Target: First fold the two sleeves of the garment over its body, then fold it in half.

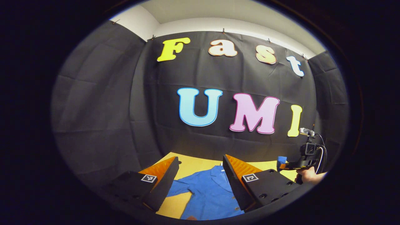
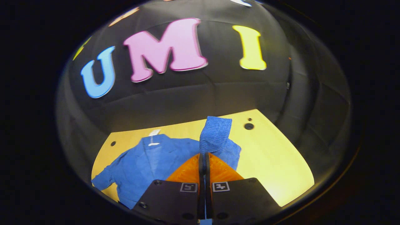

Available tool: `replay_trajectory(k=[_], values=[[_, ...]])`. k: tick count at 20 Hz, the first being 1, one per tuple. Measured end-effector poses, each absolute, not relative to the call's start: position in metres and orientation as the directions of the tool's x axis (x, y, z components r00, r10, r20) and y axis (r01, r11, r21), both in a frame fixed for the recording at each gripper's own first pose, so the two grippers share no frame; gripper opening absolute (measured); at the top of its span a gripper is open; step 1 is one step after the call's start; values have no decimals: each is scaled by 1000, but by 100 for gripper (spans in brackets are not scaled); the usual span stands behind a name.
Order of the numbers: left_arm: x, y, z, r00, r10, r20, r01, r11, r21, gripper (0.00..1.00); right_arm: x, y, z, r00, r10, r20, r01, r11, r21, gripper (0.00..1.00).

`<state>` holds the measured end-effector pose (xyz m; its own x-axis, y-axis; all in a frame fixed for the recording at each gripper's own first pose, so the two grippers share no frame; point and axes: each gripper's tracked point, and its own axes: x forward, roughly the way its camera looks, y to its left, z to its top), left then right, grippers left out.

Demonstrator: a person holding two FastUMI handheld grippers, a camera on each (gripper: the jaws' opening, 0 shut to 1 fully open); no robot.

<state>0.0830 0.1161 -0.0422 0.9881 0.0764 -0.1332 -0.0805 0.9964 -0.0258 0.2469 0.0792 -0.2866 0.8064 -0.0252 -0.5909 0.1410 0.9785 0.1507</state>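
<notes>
A blue jacket (image 2: 147, 159) lies spread flat on the yellow counter (image 2: 275, 162), collar toward the black cloth wall (image 2: 187, 93). The right gripper (image 2: 203, 159) has its jaws pressed together on one sleeve (image 2: 215, 131) of the jacket, lifted clear of the counter so that the cuff stands up above the jaws beside the jacket's body. The left gripper (image 1: 200, 170) hangs above the jacket with its jaws spread wide and nothing between them; past it, near the jacket's far side, a hand (image 1: 309, 175) holds the right gripper.
</notes>
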Motion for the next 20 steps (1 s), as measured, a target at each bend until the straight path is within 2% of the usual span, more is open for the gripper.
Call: replay_trajectory(k=[4,9,12,14,16,20], values=[[64,168,-54,976,152,-157,-162,985,-52,82,266,200,-298,784,117,-610,-7,984,180,3],[34,227,-74,946,262,-192,-268,963,-7,82,266,321,-352,679,291,-674,-159,954,252,3],[18,256,-93,917,325,-231,-326,945,35,80,260,366,-398,619,338,-709,-168,939,301,3],[10,268,-105,901,351,-256,-352,935,42,82,259,383,-419,588,358,-725,-149,929,338,2],[5,274,-117,887,363,-286,-370,929,33,82,267,388,-430,580,366,-728,-127,923,363,0],[8,279,-124,876,378,-300,-390,920,19,82,276,398,-439,567,402,-719,-97,899,426,4]])
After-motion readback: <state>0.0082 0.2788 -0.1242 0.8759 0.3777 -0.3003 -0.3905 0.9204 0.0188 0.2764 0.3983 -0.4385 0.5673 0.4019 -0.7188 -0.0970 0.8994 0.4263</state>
